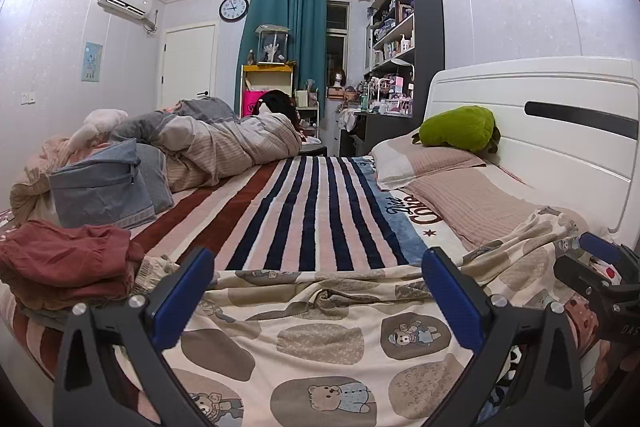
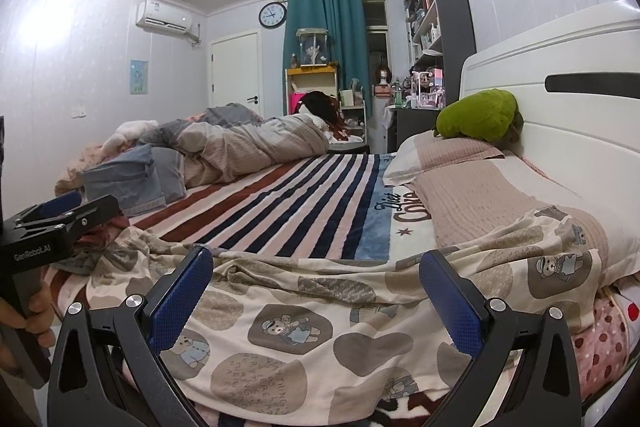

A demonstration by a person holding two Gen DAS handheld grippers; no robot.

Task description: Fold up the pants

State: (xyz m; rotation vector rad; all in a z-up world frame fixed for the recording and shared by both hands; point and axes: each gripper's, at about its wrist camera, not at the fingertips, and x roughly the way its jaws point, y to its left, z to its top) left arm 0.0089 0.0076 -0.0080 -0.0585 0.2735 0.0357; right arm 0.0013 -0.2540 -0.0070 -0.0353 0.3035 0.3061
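A red clothes pile (image 1: 60, 267) sits at the bed's (image 1: 312, 203) left edge. Bear-print pants (image 1: 320, 339) lie spread crosswise along the near edge, long axis left to right, one end draped onto a pillow (image 1: 472, 203). Left tool (image 1: 320, 283) and right tool (image 2: 316, 279) both hover over them, spread wide, gripping nothing.

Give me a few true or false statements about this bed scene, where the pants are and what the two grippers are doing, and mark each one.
1. The bear-print pants lie spread on the bed. True.
2. The left gripper is clamped on the pants. False: its jaws stand wide open over the fabric.
3. The right gripper is open. True.
4. The green plush toy lies on the striped blanket. False: it rests on a pillow by the headboard.
5. A red garment lies left of the pants. True.
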